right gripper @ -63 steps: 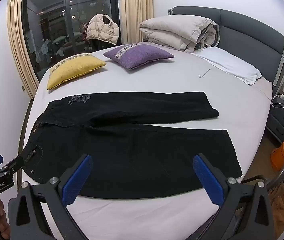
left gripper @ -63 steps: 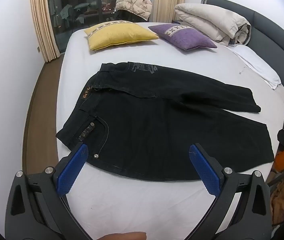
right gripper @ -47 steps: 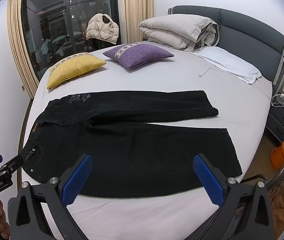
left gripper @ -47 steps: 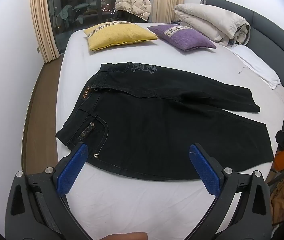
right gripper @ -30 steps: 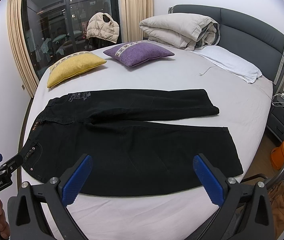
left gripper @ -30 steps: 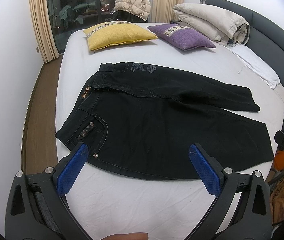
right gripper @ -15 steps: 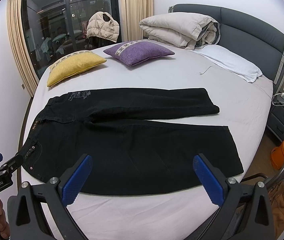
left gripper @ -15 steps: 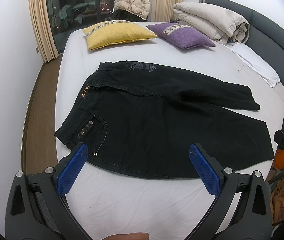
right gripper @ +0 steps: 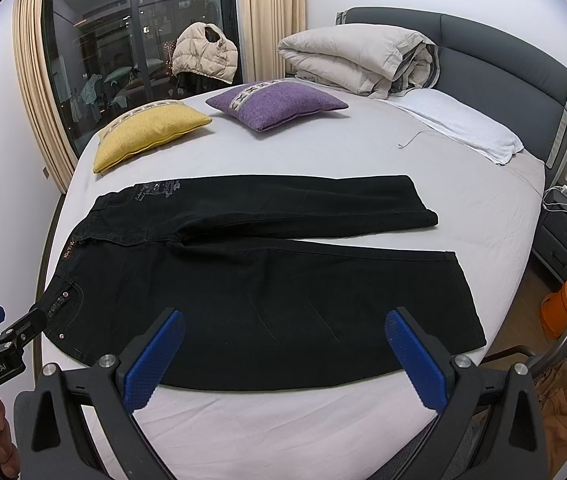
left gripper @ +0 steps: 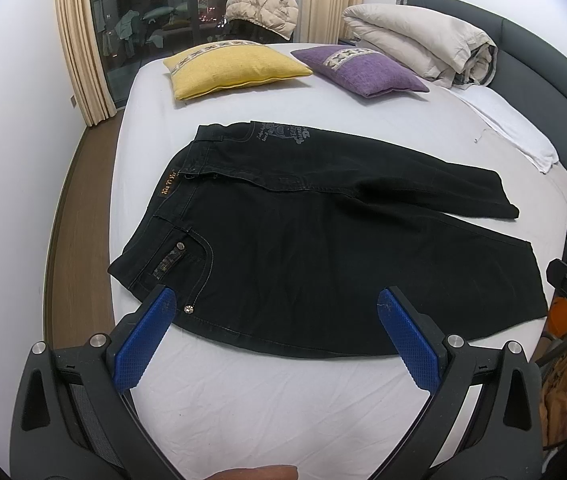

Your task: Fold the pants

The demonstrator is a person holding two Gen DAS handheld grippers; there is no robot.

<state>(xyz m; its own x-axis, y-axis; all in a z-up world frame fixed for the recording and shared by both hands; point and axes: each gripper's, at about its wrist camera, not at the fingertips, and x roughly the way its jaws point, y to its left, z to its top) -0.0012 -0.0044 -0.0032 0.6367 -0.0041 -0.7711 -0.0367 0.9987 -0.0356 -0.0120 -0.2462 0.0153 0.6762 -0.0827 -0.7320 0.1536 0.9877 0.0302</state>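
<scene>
**Spotter:** Left wrist view had your left claw (left gripper: 271, 312) spread wide and empty, hovering just above the near edge of the pants (left gripper: 303, 240) by the front pocket. The right claw (right gripper: 283, 332) was the same, jaws apart with nothing between them, over the near leg closer to the hem end.

**Operator:** So where did that leave me in the fold?

**Spotter:** At the very start, as I judged it. The pants lay flat on the bed (left gripper: 243, 392), waistband toward your left, both legs running off to your right and still side by side, the far leg a little narrower in view. No fold had been made. You were lined up for the first lengthwise fold, one leg over the other.

**Operator:** What did the next move need?

**Spotter:** You needed to drop both claws onto that near edge, left near the waist, right near the hem, pinch only the near leg's cloth and not the sheet, then carry it over evenly onto the far leg. The denim looked heavy, so a shallow bite might have slipped.

**Operator:** Anything changed from two seconds before?

**Spotter:** Very little. Both views had drifted slightly, and the pants sat a touch higher in the picture. The yellow cushion (right gripper: 151, 128) and purple cushion (right gripper: 275, 104) hadn't moved.
</scene>
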